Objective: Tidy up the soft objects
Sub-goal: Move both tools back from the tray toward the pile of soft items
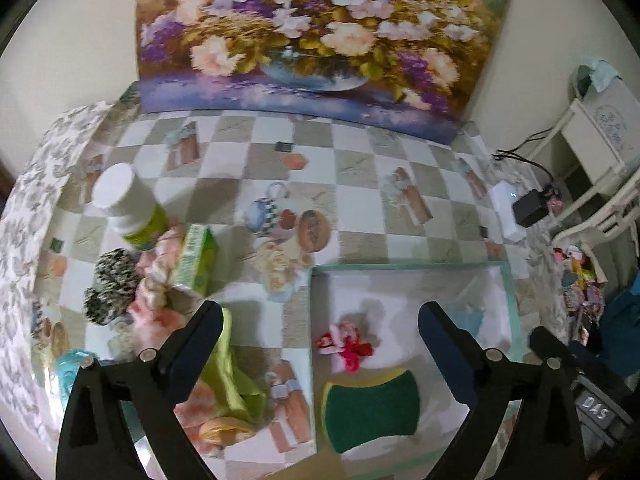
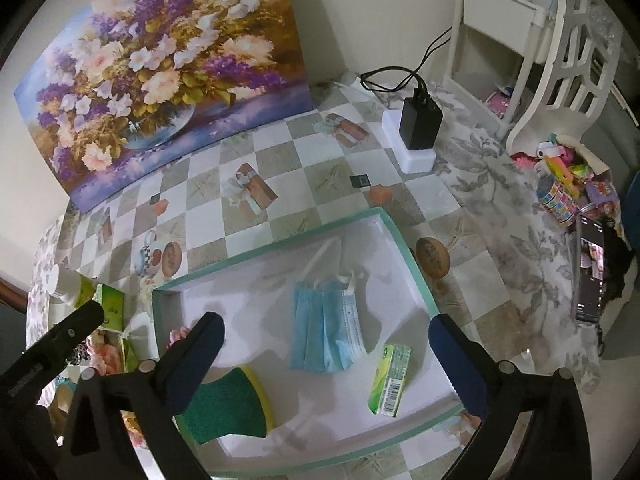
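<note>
A white tray with a teal rim (image 1: pixel 404 267) lies on the checkered tablecloth. In it are a red and pink scrunchie (image 1: pixel 348 346), a green and yellow sponge (image 1: pixel 372 412), a blue face mask (image 2: pixel 316 344) and a small green pack (image 2: pixel 390 380). My left gripper (image 1: pixel 320 320) hangs open above the tray's left edge, nothing between its fingers. My right gripper (image 2: pixel 324 328) hangs open over the mask, apart from it. Left of the tray lie black and white scrunchies (image 1: pixel 116 276), pink fabric (image 1: pixel 152 296), a lime cloth (image 1: pixel 232 376) and a green box (image 1: pixel 198 260).
A white and green bottle (image 1: pixel 128 208) stands by the pile. A flower painting (image 1: pixel 312 32) leans on the wall behind. A black charger (image 2: pixel 420 124) on a white block, a phone (image 2: pixel 590 272), toys (image 2: pixel 568 184) and a white chair (image 2: pixel 560 60) are to the right.
</note>
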`<state>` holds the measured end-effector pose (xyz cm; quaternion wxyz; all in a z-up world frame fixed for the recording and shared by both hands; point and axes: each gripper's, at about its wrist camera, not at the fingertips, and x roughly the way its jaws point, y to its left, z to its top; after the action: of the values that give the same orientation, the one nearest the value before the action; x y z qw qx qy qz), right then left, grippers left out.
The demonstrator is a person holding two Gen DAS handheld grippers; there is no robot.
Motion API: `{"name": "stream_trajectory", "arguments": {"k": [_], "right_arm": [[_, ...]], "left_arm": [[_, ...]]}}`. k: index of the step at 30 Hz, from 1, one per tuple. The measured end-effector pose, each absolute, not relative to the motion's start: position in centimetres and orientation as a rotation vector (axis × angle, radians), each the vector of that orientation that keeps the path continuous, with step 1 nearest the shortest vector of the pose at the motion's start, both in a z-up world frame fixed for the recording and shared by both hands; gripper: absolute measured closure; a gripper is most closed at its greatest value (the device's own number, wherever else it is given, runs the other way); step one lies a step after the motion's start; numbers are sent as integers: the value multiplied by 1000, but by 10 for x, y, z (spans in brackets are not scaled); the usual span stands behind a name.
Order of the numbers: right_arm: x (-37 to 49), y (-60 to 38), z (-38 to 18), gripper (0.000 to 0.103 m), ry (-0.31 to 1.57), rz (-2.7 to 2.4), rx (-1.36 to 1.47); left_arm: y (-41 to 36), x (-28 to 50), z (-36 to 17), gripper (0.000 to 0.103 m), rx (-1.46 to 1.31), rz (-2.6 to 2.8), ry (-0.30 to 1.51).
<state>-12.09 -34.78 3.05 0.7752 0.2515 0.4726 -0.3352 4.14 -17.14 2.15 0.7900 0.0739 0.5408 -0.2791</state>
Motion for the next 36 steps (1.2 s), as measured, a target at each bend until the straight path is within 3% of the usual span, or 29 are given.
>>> {"name": "stream_trajectory", "arguments": {"k": [36], "right_arm": [[-103, -242, 40, 0, 959, -550, 408]], "left_arm": [[-35, 56, 49, 0, -148, -398, 1041]]}}
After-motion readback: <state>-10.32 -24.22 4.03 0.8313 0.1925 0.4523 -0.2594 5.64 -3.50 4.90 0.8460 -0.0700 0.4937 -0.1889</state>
